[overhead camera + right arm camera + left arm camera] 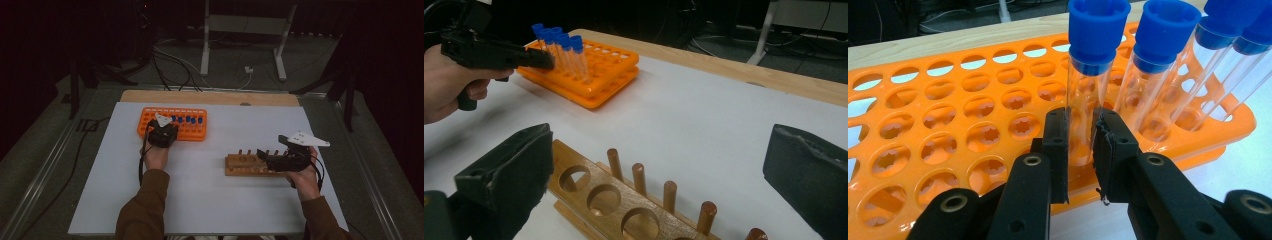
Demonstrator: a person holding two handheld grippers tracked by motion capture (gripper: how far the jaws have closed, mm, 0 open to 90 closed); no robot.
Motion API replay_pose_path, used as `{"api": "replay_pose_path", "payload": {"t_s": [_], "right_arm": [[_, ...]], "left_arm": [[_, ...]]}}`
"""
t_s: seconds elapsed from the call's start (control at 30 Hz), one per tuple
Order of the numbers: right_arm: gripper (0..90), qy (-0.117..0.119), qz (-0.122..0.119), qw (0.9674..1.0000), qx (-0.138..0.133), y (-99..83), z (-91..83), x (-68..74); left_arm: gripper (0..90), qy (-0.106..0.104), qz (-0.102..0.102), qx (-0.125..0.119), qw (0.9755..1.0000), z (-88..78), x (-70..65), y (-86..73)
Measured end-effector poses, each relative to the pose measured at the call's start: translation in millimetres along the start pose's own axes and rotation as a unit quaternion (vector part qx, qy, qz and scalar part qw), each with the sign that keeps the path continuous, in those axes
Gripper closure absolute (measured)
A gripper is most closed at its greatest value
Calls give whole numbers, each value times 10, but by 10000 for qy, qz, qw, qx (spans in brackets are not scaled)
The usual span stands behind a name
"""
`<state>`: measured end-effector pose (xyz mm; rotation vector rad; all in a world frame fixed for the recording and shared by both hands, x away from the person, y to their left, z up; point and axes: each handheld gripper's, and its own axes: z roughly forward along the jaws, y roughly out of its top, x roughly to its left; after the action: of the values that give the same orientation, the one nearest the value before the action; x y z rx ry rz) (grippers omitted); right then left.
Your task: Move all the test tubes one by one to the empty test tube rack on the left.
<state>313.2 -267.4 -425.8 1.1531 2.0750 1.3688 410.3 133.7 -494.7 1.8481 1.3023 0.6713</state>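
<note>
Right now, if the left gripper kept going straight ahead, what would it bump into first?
The left gripper already has a blue-capped tube between its jaws, so that tube comes first. Behind it stands the orange rack, probably next.

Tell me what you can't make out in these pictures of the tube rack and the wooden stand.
- High view: the left tongs cover part of the orange rack, and the blue-capped tubes are too small to count.
- Left gripper view: the clamped tube hides its own hole, so its seating is unclear.
- Right gripper view: the wooden stand is cut off by the bottom edge; the right tongs straddle it.
</note>
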Motion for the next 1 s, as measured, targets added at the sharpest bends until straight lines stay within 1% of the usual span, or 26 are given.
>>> {"api": "replay_pose_path", "payload": {"t_s": [0.17, 0.3, 0.33, 0.4, 0.5, 0.6, 0.67, 0.7, 0.73, 0.77, 0.83, 0.9, 0.97, 1.0], "right_arm": [[0, 11, -15, 10000, 11, -8, 11, 7], [0, 20, -9, 10000, 20, -15, 18, 8], [0, 20, -2, 10000, 16, -15, 16, 8], [0, 23, 12, 10000, 1, -17, 9, 4], [0, 26, 30, 10000, -18, -23, -4, -3], [0, 34, 52, 10000, -51, -23, -20, -11], [0, 50, 74, 9999, -84, -27, -31, -20], [0, 55, 96, 9999, -95, -32, -37, -23], [0, 46, 96, 9999, -98, -37, -43, -28], [0, 39, 107, 9999, -105, -42, -48, -31], [0, 42, 140, 9998, -127, -51, -62, -39], [0, 41, 176, 9997, -146, -59, -81, -45], [0, 44, 184, 9997, -175, -64, -99, -45], [0, 43, 170, 9997, -181, -67, -108, -44]], "left_arm": [[782, -7, 2, 19, 10000, -8, 2, 0], [771, -81, -79, 33, 9999, -10, 15, 5], [757, -111, -95, 34, 9999, -12, 15, 5], [731, -99, -123, 41, 9999, -21, 11, 8], [669, -173, -209, 48, 9996, -47, 56, 1], [622, -185, -374, -16, 9991, -109, 128, -11], [574, -252, -421, -42, 9988, -155, 168, -15], [546, -259, -439, -93, 9987, -184, 185, -17], [507, -299, -507, -144, 9982, -215, 204, -17], [489, -368, -583, -179, 9975, -246, 226, -18], [403, -427, -703, -278, 9962, -310, 255, -16], [316, -490, -734, -272, 9957, -367, 278, -15], [207, -497, -681, -255, 9961, -436, 280, -14], [163, -542, -663, -272, 9960, -480, 279, -15]]}}
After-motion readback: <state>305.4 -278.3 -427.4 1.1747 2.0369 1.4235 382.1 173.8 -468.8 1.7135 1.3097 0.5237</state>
